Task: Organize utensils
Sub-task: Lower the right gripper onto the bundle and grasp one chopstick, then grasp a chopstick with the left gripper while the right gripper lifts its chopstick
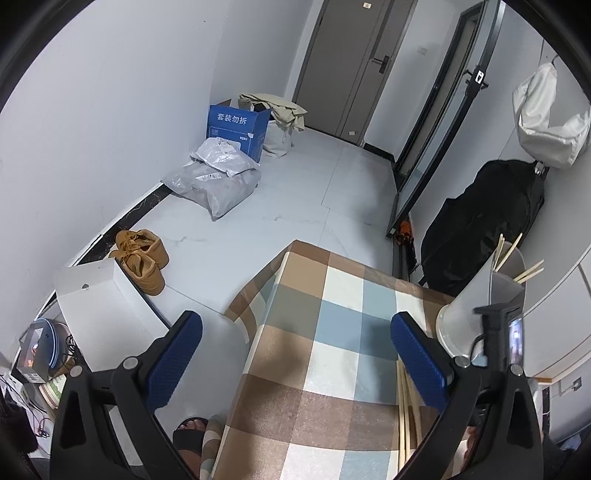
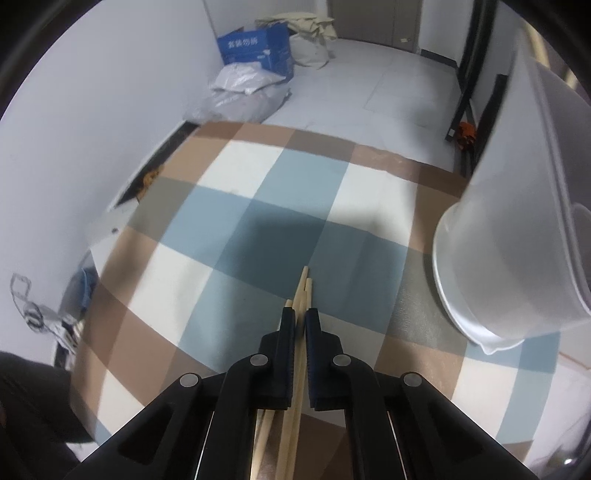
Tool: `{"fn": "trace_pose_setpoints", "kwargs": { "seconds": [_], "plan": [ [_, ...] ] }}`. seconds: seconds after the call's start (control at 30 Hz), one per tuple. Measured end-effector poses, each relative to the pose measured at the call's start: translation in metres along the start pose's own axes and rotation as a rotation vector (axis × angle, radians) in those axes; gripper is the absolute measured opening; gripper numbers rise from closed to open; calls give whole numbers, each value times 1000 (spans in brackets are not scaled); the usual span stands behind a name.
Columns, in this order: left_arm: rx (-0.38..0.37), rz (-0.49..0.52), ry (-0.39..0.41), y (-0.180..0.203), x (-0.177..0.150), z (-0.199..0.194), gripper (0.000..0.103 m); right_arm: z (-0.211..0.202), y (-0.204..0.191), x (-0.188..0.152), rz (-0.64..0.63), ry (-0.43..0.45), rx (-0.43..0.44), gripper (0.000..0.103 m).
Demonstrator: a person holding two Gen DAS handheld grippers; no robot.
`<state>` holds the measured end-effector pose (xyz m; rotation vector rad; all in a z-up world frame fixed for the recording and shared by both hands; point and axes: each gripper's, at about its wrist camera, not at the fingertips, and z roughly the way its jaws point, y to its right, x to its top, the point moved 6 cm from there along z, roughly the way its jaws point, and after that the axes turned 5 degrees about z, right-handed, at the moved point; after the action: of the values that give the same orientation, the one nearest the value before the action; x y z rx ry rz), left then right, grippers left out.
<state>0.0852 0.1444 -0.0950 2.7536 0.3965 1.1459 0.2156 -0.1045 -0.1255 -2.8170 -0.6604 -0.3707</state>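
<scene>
From my feed I see a blue carton (image 1: 236, 129) by grey plastic bags (image 1: 218, 181), tan shoes (image 1: 142, 258), a white box (image 1: 107, 306), and a black bag (image 1: 484, 221).

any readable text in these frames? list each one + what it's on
"套装勿拆": white characters on the blue cardboard box on the floor by the wall; sharpest in the left wrist view, softer in the right wrist view.
Smaller print lower on that box: too small to read.
Labels on the grey plastic mail bags: too blurred to read.
Small plate above the door: unreadable.
</scene>
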Motion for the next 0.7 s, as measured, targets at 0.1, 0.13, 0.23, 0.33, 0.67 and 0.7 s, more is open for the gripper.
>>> {"fn": "trace_pose_setpoints", "kwargs": {
  "seconds": [0.1, 0.13, 0.23, 0.33, 0.67, 0.7],
  "plan": [
    [13, 18, -12, 3, -3, 3, 99, -15, 6, 2, 30, 38, 27, 4],
    [12, 21, -21, 4, -4, 5, 99, -20, 8, 1, 39, 51, 38, 4],
    [4, 32, -59, 12, -10, 12, 99, -43, 19, -1, 78, 103, 75, 4],
    [4, 67, -97, 21, -17, 19, 99, -69, 34, -3, 142, 170, 130, 4],
    [-72, 243, -378, 78, -75, 55, 99, -125, 85, -25, 324, 351, 280, 4],
    [-65, 267, -393, 82, -81, 56, 99, -129, 92, -26, 342, 365, 285, 4]
  ]
}}
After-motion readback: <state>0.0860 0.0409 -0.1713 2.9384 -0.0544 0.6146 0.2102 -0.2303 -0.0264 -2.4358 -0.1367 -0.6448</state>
